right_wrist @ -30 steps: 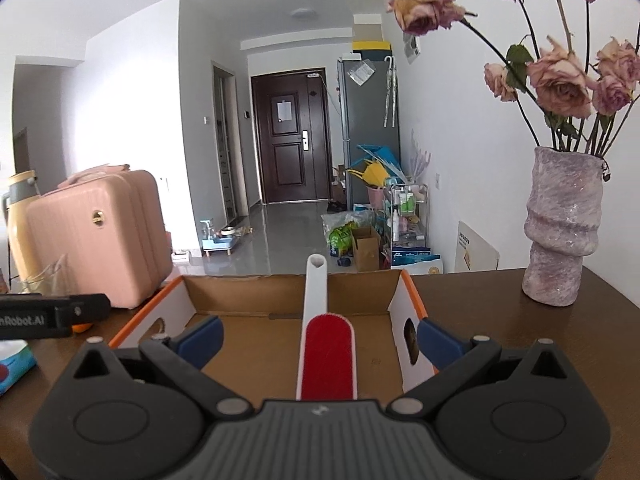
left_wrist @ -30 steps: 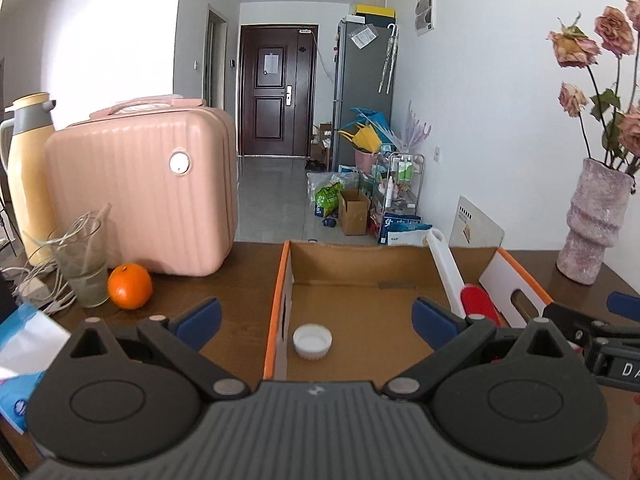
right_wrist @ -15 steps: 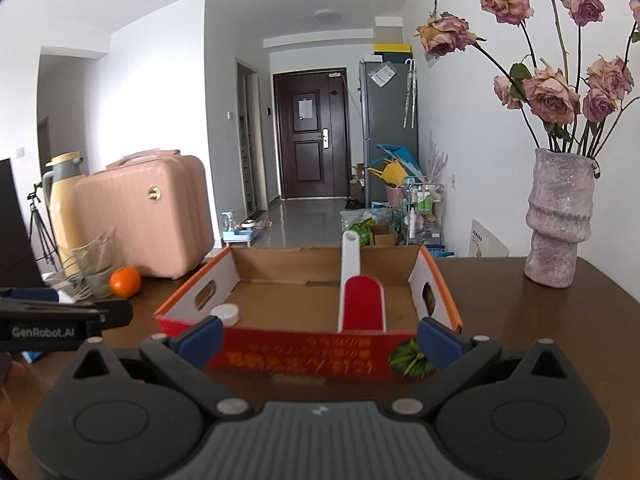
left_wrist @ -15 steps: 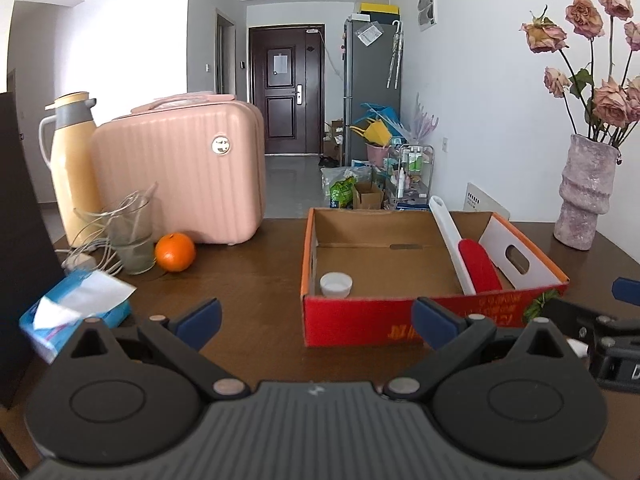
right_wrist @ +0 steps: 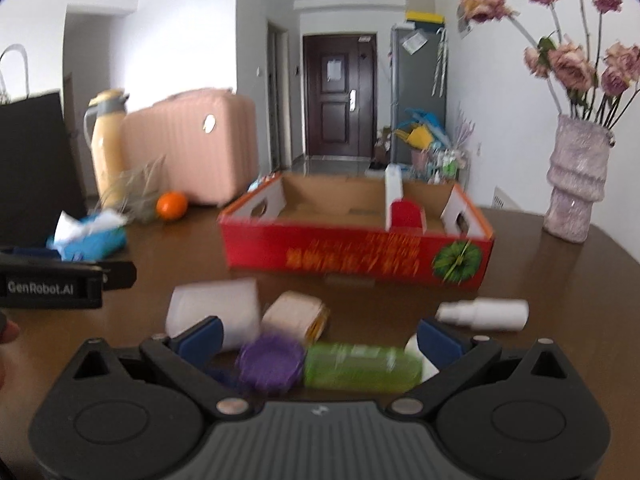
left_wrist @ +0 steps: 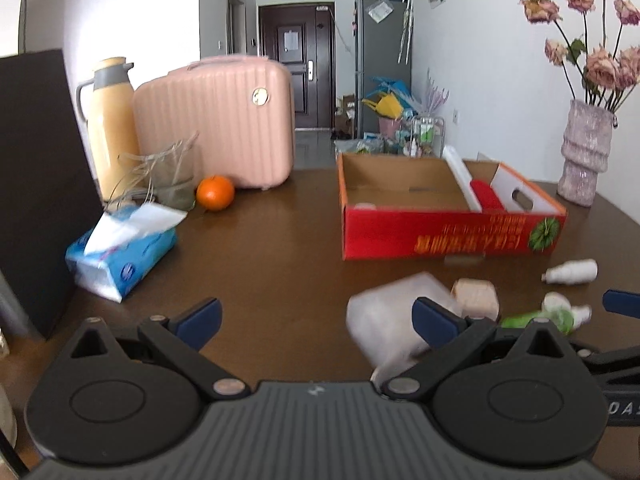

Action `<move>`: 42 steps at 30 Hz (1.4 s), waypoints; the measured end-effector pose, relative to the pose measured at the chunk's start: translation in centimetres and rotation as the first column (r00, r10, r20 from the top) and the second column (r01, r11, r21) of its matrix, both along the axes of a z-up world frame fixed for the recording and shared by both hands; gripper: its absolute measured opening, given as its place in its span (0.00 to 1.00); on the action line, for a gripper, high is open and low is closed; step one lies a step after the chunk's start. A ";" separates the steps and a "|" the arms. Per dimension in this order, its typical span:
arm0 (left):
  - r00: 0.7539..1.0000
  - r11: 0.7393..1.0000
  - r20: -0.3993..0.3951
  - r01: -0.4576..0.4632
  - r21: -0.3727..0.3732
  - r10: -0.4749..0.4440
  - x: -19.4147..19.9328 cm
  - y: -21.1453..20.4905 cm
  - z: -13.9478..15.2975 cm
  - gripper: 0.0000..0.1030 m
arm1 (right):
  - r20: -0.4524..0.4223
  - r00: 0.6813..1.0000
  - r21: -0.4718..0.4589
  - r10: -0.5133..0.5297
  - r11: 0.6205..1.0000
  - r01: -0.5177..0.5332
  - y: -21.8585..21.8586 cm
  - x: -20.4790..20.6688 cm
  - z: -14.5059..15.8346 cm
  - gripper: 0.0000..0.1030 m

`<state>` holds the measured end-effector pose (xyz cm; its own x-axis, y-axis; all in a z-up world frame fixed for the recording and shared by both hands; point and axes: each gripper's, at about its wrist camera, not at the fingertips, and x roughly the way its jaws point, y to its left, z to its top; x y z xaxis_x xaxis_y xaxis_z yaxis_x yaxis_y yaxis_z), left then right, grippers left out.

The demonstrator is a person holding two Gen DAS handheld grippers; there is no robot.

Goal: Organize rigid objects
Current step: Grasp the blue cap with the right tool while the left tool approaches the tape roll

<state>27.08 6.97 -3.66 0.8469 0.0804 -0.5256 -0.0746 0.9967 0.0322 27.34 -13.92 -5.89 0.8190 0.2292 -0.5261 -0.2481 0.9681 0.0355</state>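
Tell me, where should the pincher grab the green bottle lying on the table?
Probably around the middle of its round body. The green bottle lies on its side across the right gripper, whose jaws stand open to either side of it. Its white cap points right and the purple lid sits against its left end, so come down from above, one finger in front and one behind.

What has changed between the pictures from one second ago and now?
Both grippers, left gripper and right gripper, drew back from over the red box, open and holding nothing. Loose items before the box came into view, such as the green bottle. The red brush stayed inside the box.
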 end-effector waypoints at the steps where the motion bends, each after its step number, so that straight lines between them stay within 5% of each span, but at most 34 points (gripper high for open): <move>1: 1.000 1.000 -0.008 0.000 0.000 0.000 -0.3 0.2 -0.4 1.00 | -0.016 1.000 -0.006 0.009 1.000 -0.009 0.4 -0.3 -0.4 1.00; 14: 0.999 1.000 -0.047 -0.007 -0.026 0.005 -2.3 3.1 -3.5 1.00 | -0.091 0.993 -0.079 0.069 0.994 -0.076 4.9 -1.2 -3.6 0.97; 27: 0.999 0.999 -0.052 -0.012 -0.049 0.009 -1.9 3.6 -3.8 1.00 | -0.147 0.979 -0.037 0.139 0.989 -0.146 6.2 0.3 -4.5 0.50; 42: 0.992 0.999 -0.124 0.024 -0.038 -0.028 0.3 -0.6 -4.5 1.00 | -0.037 0.994 -0.018 0.107 0.994 -0.108 0.3 -1.0 -2.1 0.50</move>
<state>27.43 6.36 -8.13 0.7764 0.0380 -0.6291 -0.0463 0.9989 0.0031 26.39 -13.61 -8.00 0.7705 0.3042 -0.5602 -0.3500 0.9364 0.0270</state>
